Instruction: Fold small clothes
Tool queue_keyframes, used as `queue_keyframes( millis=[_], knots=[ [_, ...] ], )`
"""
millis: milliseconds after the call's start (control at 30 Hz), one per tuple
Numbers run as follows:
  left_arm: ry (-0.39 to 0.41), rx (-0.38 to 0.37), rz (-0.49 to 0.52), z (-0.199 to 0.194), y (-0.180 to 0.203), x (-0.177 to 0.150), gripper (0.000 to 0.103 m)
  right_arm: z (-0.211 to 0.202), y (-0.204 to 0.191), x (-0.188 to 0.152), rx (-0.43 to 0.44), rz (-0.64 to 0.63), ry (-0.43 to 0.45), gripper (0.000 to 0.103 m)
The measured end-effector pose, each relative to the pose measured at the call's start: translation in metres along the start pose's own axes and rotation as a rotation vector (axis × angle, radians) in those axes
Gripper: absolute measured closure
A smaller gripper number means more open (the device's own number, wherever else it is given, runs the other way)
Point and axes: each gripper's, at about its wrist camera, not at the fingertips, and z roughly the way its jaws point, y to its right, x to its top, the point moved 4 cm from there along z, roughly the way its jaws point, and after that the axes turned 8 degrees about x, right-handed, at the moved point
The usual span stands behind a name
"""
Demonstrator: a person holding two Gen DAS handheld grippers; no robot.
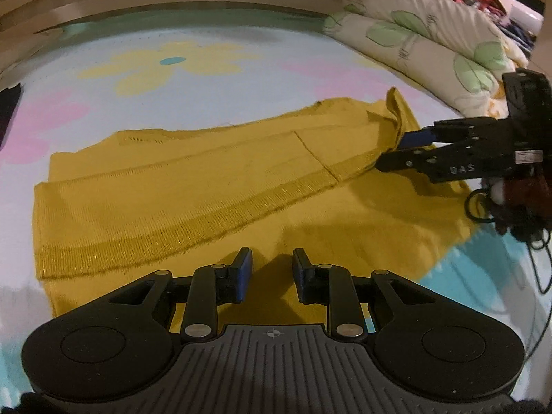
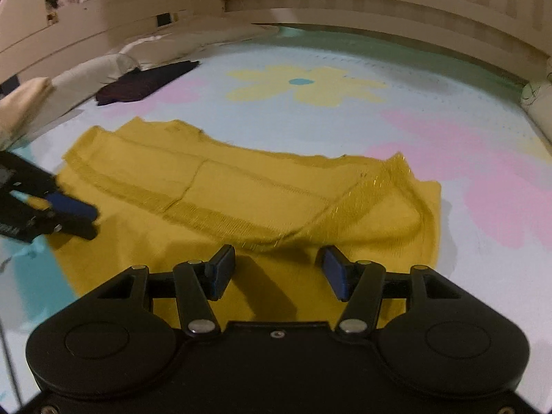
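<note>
Legible text, one item: raised letters "DAS" on the black arm of the right tongs (image 1: 388, 154), right edge of the left wrist view. Nothing else readable.

The mustard garment (image 1: 214, 186) is matt knitted cloth with a ribbed, faintly glinting band. Under it the flowered sheet (image 1: 241, 69) is smooth printed fabric. Beyond the garment, pale wooden slats (image 2: 379, 3) look satin-smooth.

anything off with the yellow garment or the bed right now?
Mostly tidy. The yellow garment lies folded flat, but its right corner is rucked up in a raised ridge. Both tongs are empty.
</note>
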Motion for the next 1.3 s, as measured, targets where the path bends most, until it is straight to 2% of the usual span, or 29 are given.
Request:
queue_keyframes(
  millis=[267,367,633,833,933,1000,1100,1167,1200,1233,1267,1300],
  knots=[
    [0.027,0.026,-0.039,0.015,-0.012,0.016,0.078,0.012,0.033,0.019,-0.047,0.215,0.072,0.041],
    [0.055,0.065,-0.024,0.015,-0.015,0.027,0.078,0.01,0.042,0.018,-0.054,0.265,0.079,0.041],
    [0.044,0.129,-0.158,0.036,-0.056,0.059,0.078,0.015,0.052,0.022,-0.059,0.321,0.104,0.041],
    [0.059,0.218,-0.176,0.051,-0.072,0.081,0.078,0.014,0.064,0.028,-0.089,0.373,0.137,0.041],
    [0.041,0.285,-0.223,0.052,-0.089,0.083,0.078,0.004,0.073,0.029,-0.123,0.408,0.178,0.035],
    [0.047,0.295,-0.26,0.046,-0.098,0.081,0.078,-0.007,0.078,0.03,-0.14,0.428,0.214,0.034],
    [0.044,0.309,-0.227,0.034,-0.098,0.08,0.077,-0.025,0.085,0.03,-0.148,0.44,0.248,0.031],
    [0.037,0.288,-0.192,0.03,-0.091,0.077,0.072,-0.028,0.085,0.029,-0.123,0.441,0.234,0.019],
    [0.027,0.264,-0.18,0.028,-0.086,0.073,0.065,-0.027,0.083,0.028,-0.09,0.441,0.214,0.014],
    [0.017,0.244,-0.169,0.028,-0.082,0.07,0.059,-0.024,0.079,0.026,-0.067,0.434,0.195,0.005],
    [0.008,0.227,-0.154,0.028,-0.076,0.065,0.056,-0.021,0.075,0.025,-0.058,0.419,0.176,0.0],
    [-0.004,0.216,-0.134,0.029,-0.071,0.062,0.05,-0.018,0.069,0.025,-0.052,0.396,0.154,0.0]
  ],
)
